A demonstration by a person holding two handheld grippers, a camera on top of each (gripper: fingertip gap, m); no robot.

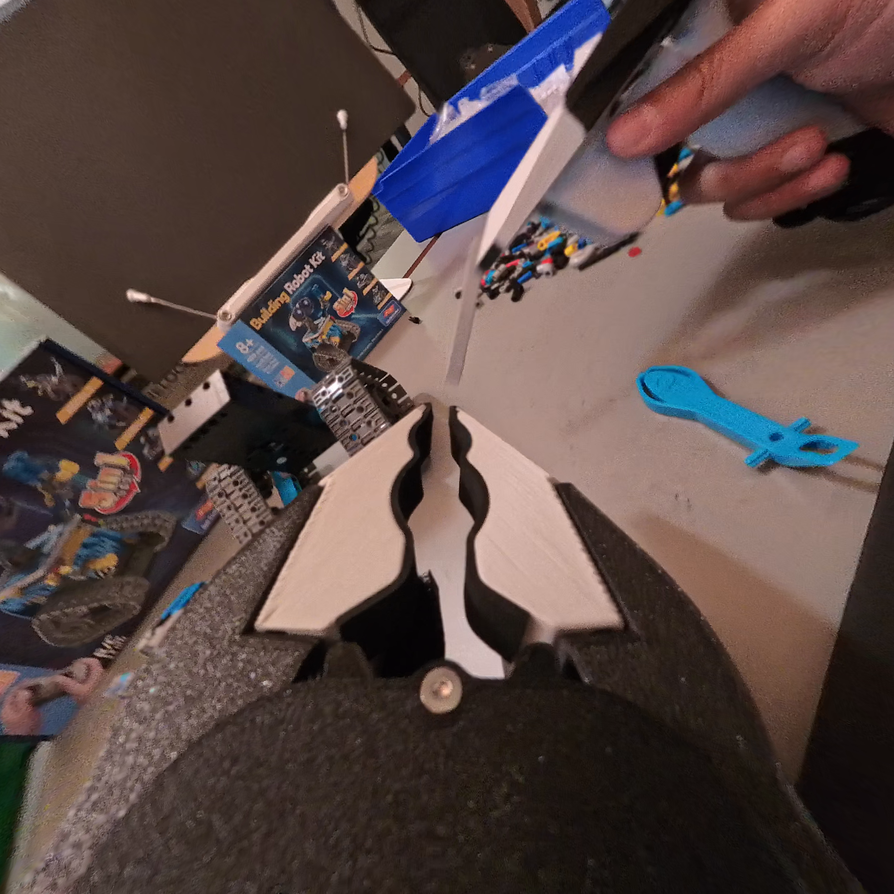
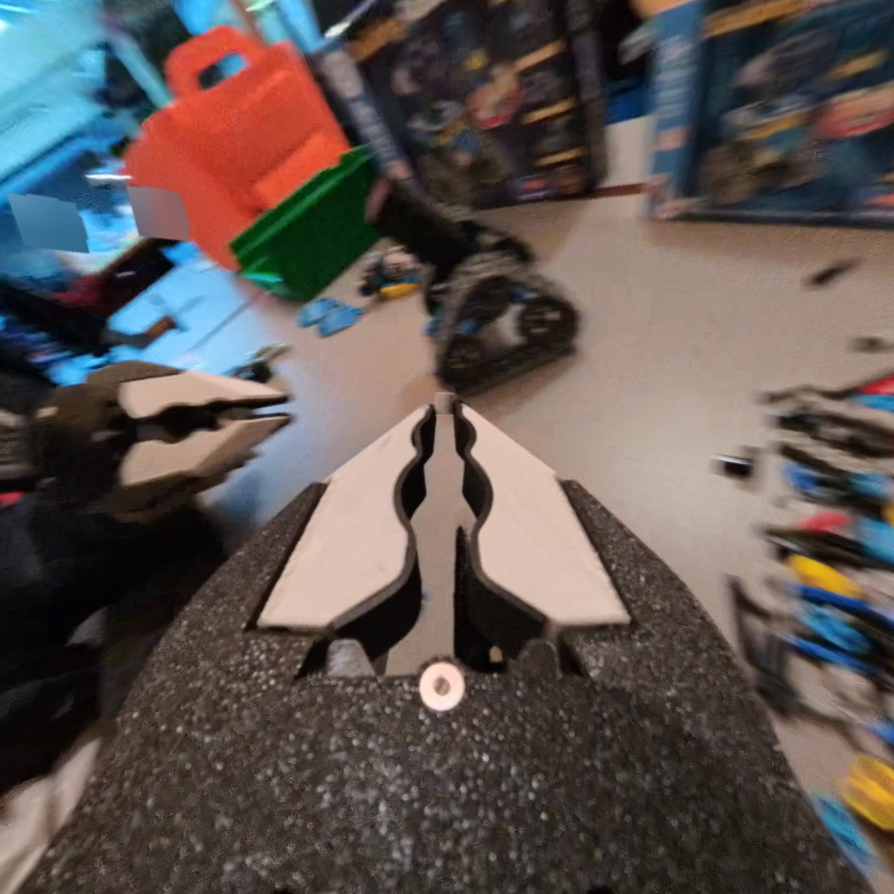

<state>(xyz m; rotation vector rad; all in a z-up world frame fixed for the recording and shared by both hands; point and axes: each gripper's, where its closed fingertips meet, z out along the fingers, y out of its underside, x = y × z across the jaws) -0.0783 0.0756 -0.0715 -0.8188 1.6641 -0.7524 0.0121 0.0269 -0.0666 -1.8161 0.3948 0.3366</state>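
My left gripper [image 1: 440, 411] hangs over the grey table [image 1: 629, 532] with its white jaws drawn to a narrow slit, and I see nothing in it. Just beyond its tips stands a grey and black tracked robot model [image 1: 350, 411]. My right gripper [image 2: 442, 409] is shut on a small grey peg [image 2: 444, 400] and points at the same tracked model [image 2: 503, 319]. The right wrist view is blurred. The left gripper [image 2: 285, 409] shows at its left. In the left wrist view a hand [image 1: 774, 96] holds the right gripper above a pile of small bricks [image 1: 532, 256].
A light blue flat tool [image 1: 740, 421] lies on the table to the right. A blue bin [image 1: 464, 159] and printed kit boxes [image 1: 314, 309] stand behind. An orange bag [image 2: 232, 135], a green bin [image 2: 309, 227] and loose pieces [image 2: 832, 508] also show.
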